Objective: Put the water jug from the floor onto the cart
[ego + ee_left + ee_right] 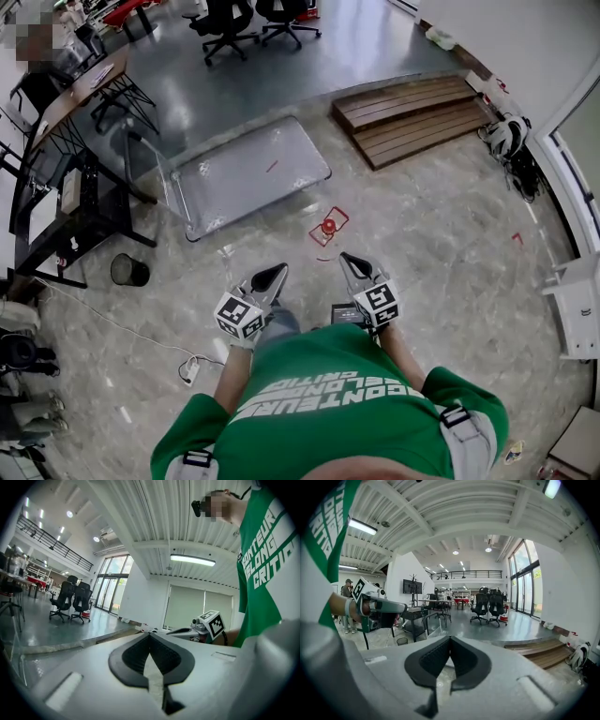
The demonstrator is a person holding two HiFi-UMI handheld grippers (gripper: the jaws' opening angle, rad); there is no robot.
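On the floor ahead of us, the jug shows in the head view as a red cap inside a red square outline; its body is hard to make out. It stands near the cart's nearest corner, not touching it. The cart deck is bare metal with a handle on its left end.

We hold both grippers low in front of us, side by side and well short of the jug. Left gripper: jaws pressed together, nothing between them. Right gripper: same, closed and empty. Each carries a cube with black-and-white square markers.

Writing: white print on our green shirt; the left gripper view gives "ONTEUR", "ELONG", "CRITI", cut off at the edges. No label is readable on the jug or cart.

Wooden steps lie beyond the jug on the right, and a bin on the left.
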